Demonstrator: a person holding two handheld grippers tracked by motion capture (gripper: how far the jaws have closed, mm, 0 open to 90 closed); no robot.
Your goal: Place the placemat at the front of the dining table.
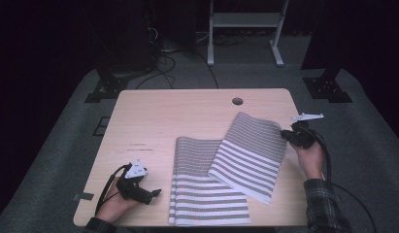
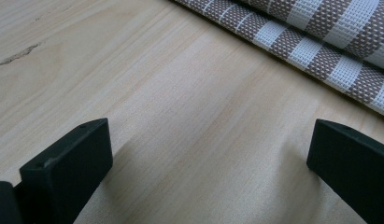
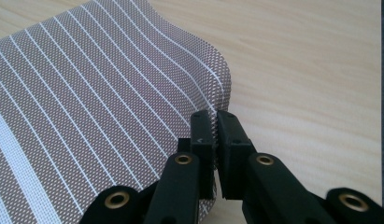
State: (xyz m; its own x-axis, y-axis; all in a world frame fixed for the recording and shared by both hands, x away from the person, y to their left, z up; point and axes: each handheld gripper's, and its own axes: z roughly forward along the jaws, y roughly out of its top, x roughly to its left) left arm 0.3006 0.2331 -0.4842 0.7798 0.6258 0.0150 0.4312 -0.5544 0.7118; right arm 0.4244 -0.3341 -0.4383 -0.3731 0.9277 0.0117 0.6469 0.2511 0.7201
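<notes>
1. While the right gripper (image 1: 286, 134) pinches a corner of the striped mat (image 1: 250, 155), its jaws are clamped together on the woven edge, plain to see in the right gripper view, where the fabric (image 3: 87, 107) is nipped between the pads and curls up from the table (image 1: 187, 111).
2. That mat lies on the right half of the table, skewed, its long axis running from the held corner at the far right down toward the near middle; it overlaps a second striped mat (image 1: 197, 194) that lies square to the near edge.
3. The left gripper (image 1: 156, 192) rests low on the bare wood at the near left, jaws wide apart with nothing between them; in the left gripper view the edge of the lower mat (image 2: 320, 42) lies just ahead and to one side.
4. The right hand is plainly the nearer one, so I judge any lift or fold starts from that corner and carries toward the left.
5. Nothing stands in the way: a cable hole (image 1: 237, 101) sits far off, and the left gripper is close to the lower mat's edge.
</notes>
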